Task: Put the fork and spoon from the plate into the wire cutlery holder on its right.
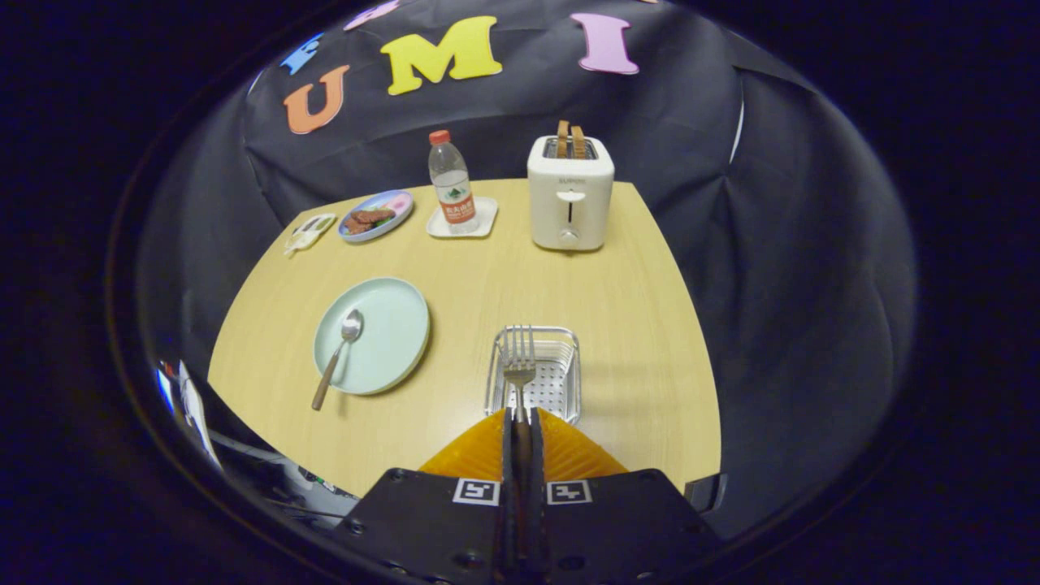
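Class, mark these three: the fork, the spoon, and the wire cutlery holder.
fork [518,366]: gripper view, on its head, held by the gripper [520,416].
spoon [350,325]: gripper view, on its bowl.
wire cutlery holder [574,366]: gripper view, on its right wall.

We see the fork [518,366] handle hidden between the closed jaws of the gripper [521,416]. The near wall of the wire cutlery holder [569,374] sits behind them, and the bottle [452,185] label is too small to read.

Mint plate [388,325] — white toaster [570,195]
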The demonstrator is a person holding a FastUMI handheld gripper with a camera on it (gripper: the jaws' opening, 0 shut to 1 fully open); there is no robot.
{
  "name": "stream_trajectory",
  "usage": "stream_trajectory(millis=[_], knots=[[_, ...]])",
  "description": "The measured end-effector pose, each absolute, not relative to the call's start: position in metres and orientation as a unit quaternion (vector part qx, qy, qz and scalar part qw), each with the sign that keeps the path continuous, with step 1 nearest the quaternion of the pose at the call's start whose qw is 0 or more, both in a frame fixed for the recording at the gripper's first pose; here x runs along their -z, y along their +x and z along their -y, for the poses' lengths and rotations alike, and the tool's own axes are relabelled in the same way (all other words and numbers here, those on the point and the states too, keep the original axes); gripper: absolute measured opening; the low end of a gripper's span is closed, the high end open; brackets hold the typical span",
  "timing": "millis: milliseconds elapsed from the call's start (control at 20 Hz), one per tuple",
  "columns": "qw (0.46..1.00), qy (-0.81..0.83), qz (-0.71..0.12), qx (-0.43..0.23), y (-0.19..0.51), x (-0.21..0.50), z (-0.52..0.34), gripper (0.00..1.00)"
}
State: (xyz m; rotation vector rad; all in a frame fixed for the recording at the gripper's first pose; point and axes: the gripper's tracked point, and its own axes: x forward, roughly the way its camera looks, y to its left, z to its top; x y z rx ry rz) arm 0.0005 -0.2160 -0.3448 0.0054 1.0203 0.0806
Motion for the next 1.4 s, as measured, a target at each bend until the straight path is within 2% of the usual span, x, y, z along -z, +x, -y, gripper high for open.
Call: stream_trajectory(millis=[350,550,650,800,900,950,1250,1400], knots=[[0.824,0.019,-0.566,-0.020,-0.004,0.356,0.216,0.06],[0.815,0.027,-0.579,-0.011,-0.003,0.356,0.206,0.06],[0.821,0.028,-0.570,-0.009,0.006,0.350,0.203,0.10],[0.834,0.022,-0.552,-0.002,0.017,0.339,0.198,0.09],[0.839,0.030,-0.543,-0.008,0.019,0.333,0.187,0.17],[0.841,0.030,-0.540,-0.016,0.018,0.333,0.180,0.30],[0.855,0.011,-0.515,-0.061,0.017,0.332,0.122,0.83],[0.859,0.012,-0.507,-0.074,0.019,0.340,0.087,0.86]])
